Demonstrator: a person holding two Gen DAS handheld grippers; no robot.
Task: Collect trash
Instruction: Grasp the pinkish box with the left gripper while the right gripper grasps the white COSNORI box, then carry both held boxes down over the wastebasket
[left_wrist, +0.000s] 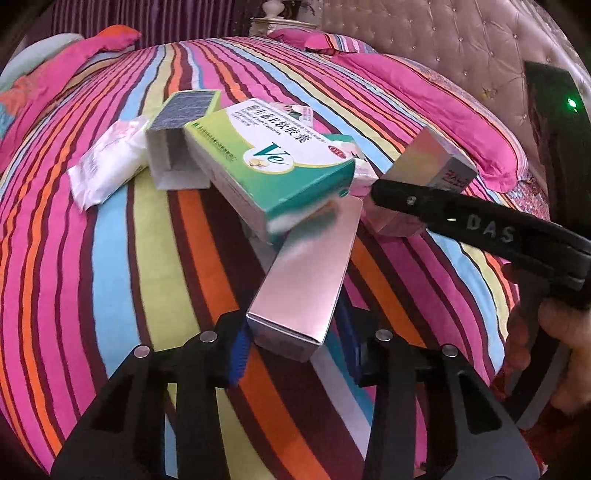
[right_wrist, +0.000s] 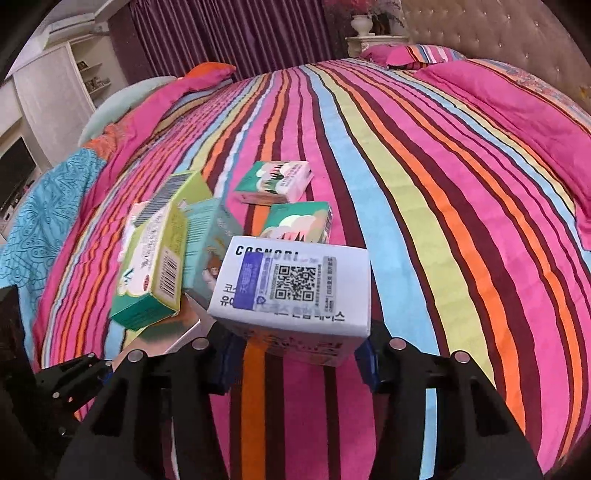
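Trash boxes lie in a pile on the striped bed. My left gripper (left_wrist: 295, 347) has its blue pads around the near end of a long silver box (left_wrist: 306, 273); the left pad touches it, the right pad looks slightly apart. A green Ve box (left_wrist: 269, 162) leans on the silver box's far end. My right gripper (right_wrist: 295, 354) is shut on a white COSNORI box (right_wrist: 295, 288) with a QR label. The right gripper's finger (left_wrist: 461, 218) crosses the left wrist view beside that box (left_wrist: 432, 162). The Ve box (right_wrist: 155, 269) also shows in the right wrist view.
A white tissue pack (left_wrist: 107, 162) and an open grey box (left_wrist: 177, 144) lie left of the pile. Two green tissue packs (right_wrist: 275, 181) (right_wrist: 299, 223) lie beyond the COSNORI box. Pink pillows (left_wrist: 424, 96) and a tufted headboard (left_wrist: 443, 33) are at right.
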